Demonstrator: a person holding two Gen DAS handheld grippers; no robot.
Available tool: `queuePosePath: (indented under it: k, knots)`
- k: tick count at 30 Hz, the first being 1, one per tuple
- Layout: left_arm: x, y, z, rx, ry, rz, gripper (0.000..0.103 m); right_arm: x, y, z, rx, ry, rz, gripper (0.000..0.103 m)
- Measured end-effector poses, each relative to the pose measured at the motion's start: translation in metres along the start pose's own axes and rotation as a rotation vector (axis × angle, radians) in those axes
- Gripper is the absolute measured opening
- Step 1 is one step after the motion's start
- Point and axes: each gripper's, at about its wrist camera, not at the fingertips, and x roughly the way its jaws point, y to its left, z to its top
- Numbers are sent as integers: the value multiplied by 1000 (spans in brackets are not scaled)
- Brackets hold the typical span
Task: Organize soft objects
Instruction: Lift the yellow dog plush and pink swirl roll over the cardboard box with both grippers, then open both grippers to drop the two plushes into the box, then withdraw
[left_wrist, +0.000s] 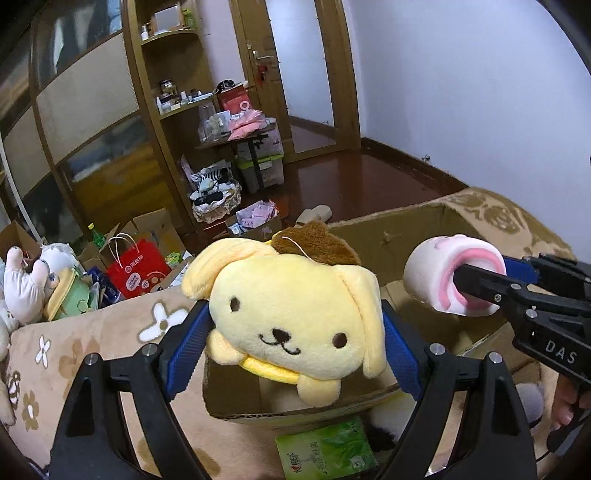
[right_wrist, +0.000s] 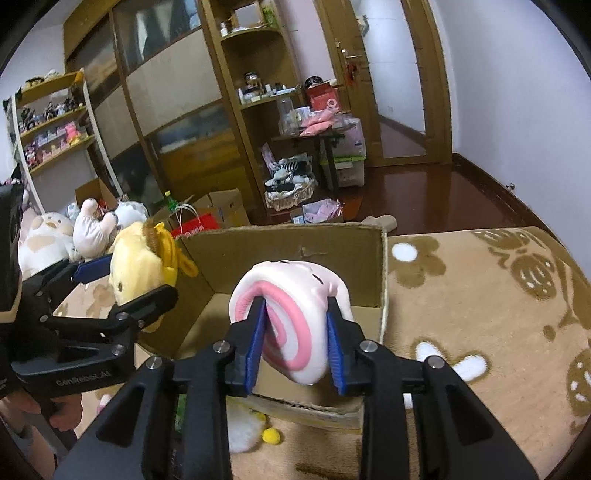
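My left gripper (left_wrist: 295, 328) is shut on a yellow plush dog (left_wrist: 291, 314) with a brown cap and holds it above the near edge of an open cardboard box (left_wrist: 399, 232). My right gripper (right_wrist: 295, 332) is shut on a white and pink swirl roll plush (right_wrist: 295, 314) and holds it over the same box (right_wrist: 295, 247). In the left wrist view the roll plush (left_wrist: 439, 273) hangs to the right, over the box. In the right wrist view the yellow dog (right_wrist: 142, 266) is at the left, in the left gripper (right_wrist: 125, 291).
The box sits on a beige flowered blanket (right_wrist: 480, 314). A green tissue pack (left_wrist: 328, 450) and a white plush (right_wrist: 240, 428) lie in front of the box. More plush toys (left_wrist: 29, 284), a red bag (left_wrist: 136, 273) and boxes crowd the floor at the left.
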Motion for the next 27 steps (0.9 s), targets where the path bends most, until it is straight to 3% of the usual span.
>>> queuePosePath:
  k: [5,9,12,14,27]
  knots:
    - [5,-2,-3,0,39,3,89,2,5,-4,-21,8,-18,37]
    - [-5,5,-1,-29,7,6,99,-3,7,-4,-32,-4,-22,39]
    - [-10,11,1,-45,2,11,99,-9,5,-3,-21,-23,-16,42]
    - [-13,13,0,-50,8,20,100,-14,5,-2,-17,-37,-17,55]
    - [-43,34,-22,-131,68,60,100,-49,14,-6,15,-81,-48,102]
